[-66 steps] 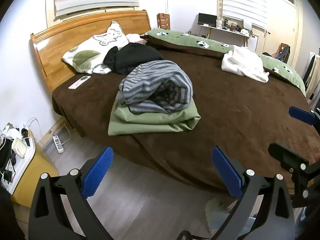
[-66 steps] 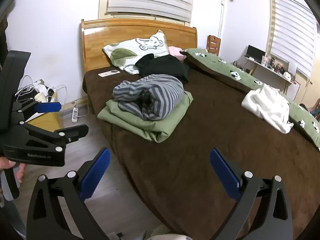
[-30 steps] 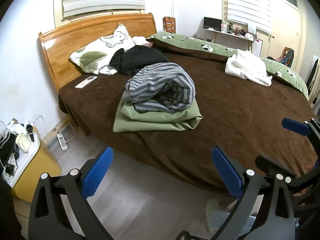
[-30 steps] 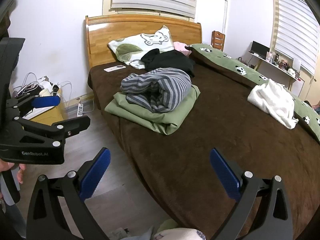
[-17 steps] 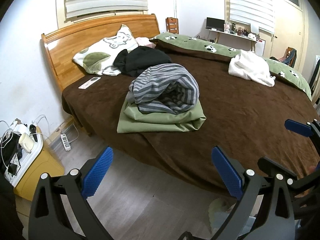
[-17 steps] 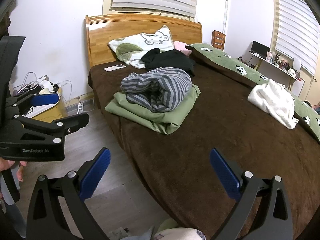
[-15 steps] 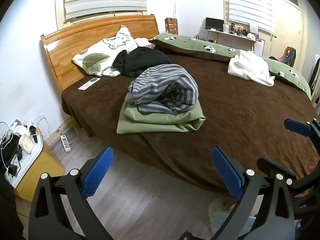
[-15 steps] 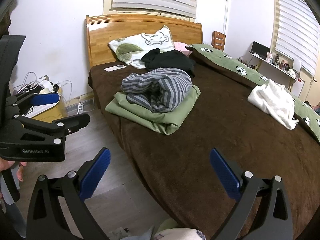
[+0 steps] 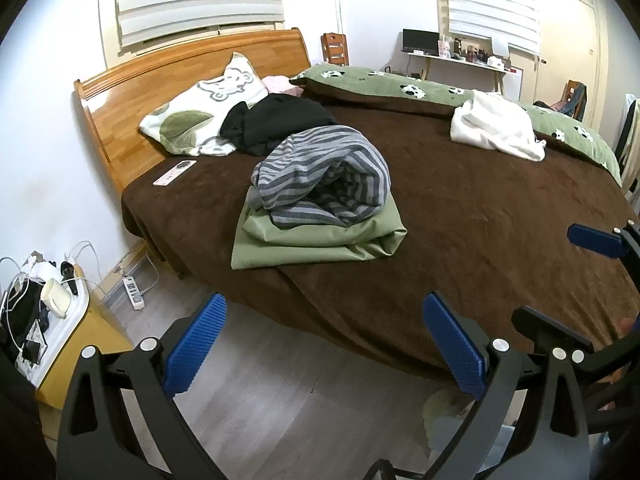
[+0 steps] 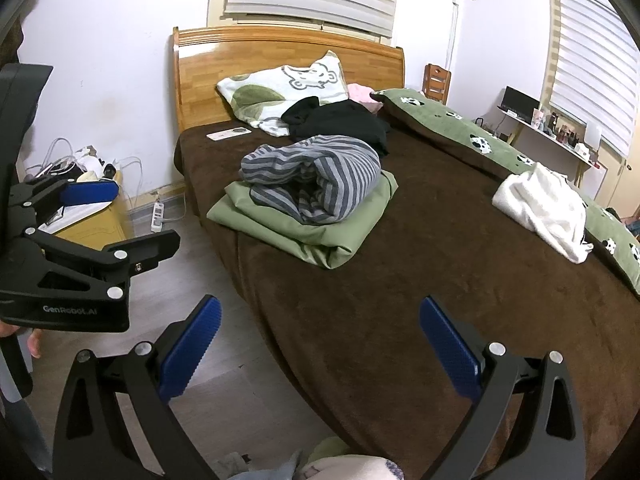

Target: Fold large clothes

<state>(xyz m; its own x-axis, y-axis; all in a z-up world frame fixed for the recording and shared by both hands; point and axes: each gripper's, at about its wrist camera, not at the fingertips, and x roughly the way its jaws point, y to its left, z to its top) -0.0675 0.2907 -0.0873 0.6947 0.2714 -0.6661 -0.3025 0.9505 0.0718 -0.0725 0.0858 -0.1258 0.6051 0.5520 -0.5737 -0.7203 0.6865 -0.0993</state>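
Two stacked garments (image 9: 316, 208) on brown bed (image 9: 480, 216), wooden headboard (image 9: 160, 80)

The folded olive-green cloth (image 9: 316, 240) is partly covered by the rolled grey striped garment (image 9: 320, 176). Items on the white shelf (image 10: 560, 136), right of frame, are too small to identify. Pale fabric (image 10: 344, 468) is cropped at the bottom edge.

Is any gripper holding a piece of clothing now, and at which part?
Nothing is held. The left gripper and right gripper are both open and empty, short of the striped garment on the bed.
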